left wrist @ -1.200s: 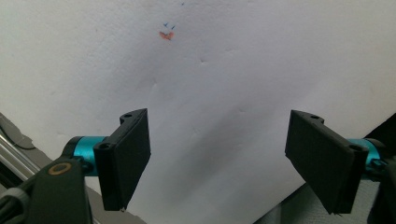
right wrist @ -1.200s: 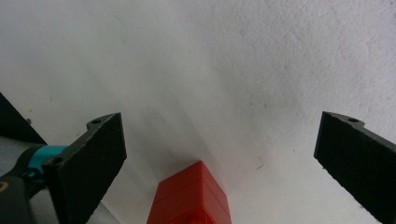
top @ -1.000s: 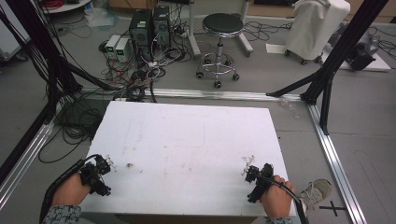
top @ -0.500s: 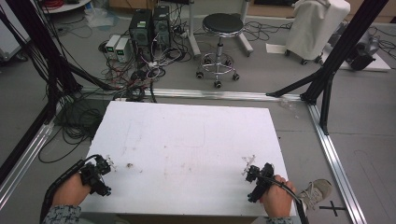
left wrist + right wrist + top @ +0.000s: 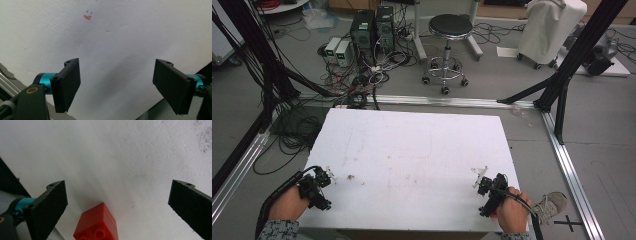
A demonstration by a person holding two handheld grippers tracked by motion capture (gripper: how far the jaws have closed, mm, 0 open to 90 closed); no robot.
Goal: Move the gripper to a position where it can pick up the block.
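no readable text, perhaps small scribbles point(image 5: 88, 15) on table point(image 5: 422, 150)

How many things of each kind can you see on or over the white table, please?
Red toy bricks: 1, a red brick lying on the white table between the open jaws of the right gripper.
Grippers: 2, the left gripper and the right gripper, both open.
Total: 3

White table point(image 5: 412, 145), stool point(image 5: 450, 25), computers point(image 5: 372, 27)
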